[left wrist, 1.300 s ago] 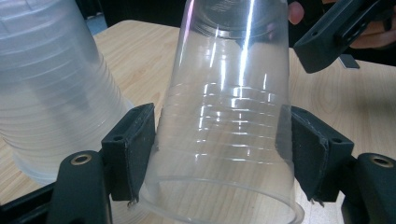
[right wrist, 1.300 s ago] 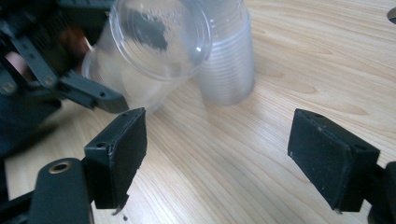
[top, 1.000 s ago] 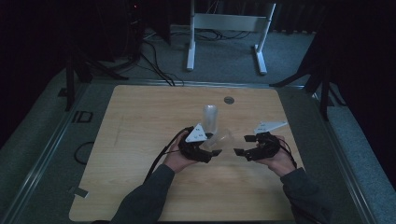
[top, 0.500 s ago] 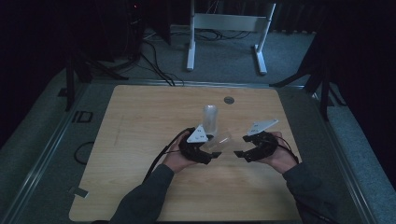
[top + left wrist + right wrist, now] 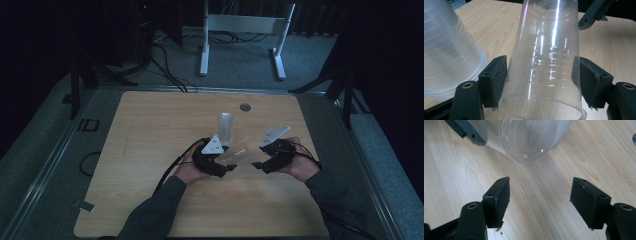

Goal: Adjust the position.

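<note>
My left gripper (image 5: 541, 82) is shut on a clear plastic cup (image 5: 546, 62), its pads pressing the wall near the rim. The cup (image 5: 237, 154) lies tilted, base pointing toward my right gripper (image 5: 257, 161). The right gripper (image 5: 540, 202) stands open just short of the cup's base (image 5: 524, 140). Its jaws have just been closing, and only bare wood lies between them. A stack of clear cups (image 5: 225, 127) stands upside down on the table behind the left gripper, and it sits close beside the held cup (image 5: 446, 50).
The light wooden table (image 5: 150, 130) has a small round metal disc (image 5: 245, 107) near its far edge. A white metal frame (image 5: 240, 30) and cables lie on the floor beyond the table. Dark floor surrounds the table.
The right gripper has shifted only slightly by the cup's base. The left gripper and its cup have kept still.
</note>
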`<move>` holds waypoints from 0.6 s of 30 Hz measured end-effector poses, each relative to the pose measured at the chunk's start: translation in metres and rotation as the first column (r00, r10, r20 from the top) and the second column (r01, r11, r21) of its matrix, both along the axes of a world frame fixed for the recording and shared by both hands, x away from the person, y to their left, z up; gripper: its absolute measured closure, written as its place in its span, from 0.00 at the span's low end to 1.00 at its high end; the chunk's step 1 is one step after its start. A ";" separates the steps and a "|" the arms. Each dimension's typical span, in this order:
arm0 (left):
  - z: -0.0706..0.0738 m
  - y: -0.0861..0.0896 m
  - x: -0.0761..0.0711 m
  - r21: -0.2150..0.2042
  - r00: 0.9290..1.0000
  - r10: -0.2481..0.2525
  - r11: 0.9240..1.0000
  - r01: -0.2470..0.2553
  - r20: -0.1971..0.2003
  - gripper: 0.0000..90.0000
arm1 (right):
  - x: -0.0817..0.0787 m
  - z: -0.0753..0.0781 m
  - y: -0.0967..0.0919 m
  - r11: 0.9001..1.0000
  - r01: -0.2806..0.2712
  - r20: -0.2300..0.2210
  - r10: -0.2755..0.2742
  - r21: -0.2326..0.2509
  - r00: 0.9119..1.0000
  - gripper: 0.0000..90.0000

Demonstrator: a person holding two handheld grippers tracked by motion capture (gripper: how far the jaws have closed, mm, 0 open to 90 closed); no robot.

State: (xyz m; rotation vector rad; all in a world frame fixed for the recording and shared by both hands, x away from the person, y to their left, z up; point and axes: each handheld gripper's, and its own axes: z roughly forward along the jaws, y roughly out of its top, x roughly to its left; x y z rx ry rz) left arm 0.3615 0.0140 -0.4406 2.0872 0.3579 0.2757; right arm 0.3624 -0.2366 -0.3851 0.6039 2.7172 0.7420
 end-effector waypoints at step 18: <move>-0.007 -0.004 0.000 0.064 0.999 -0.044 0.997 0.046 -0.028 0.33 | 0.003 0.010 0.018 0.978 -0.104 -0.022 0.101 -0.183 0.995 0.38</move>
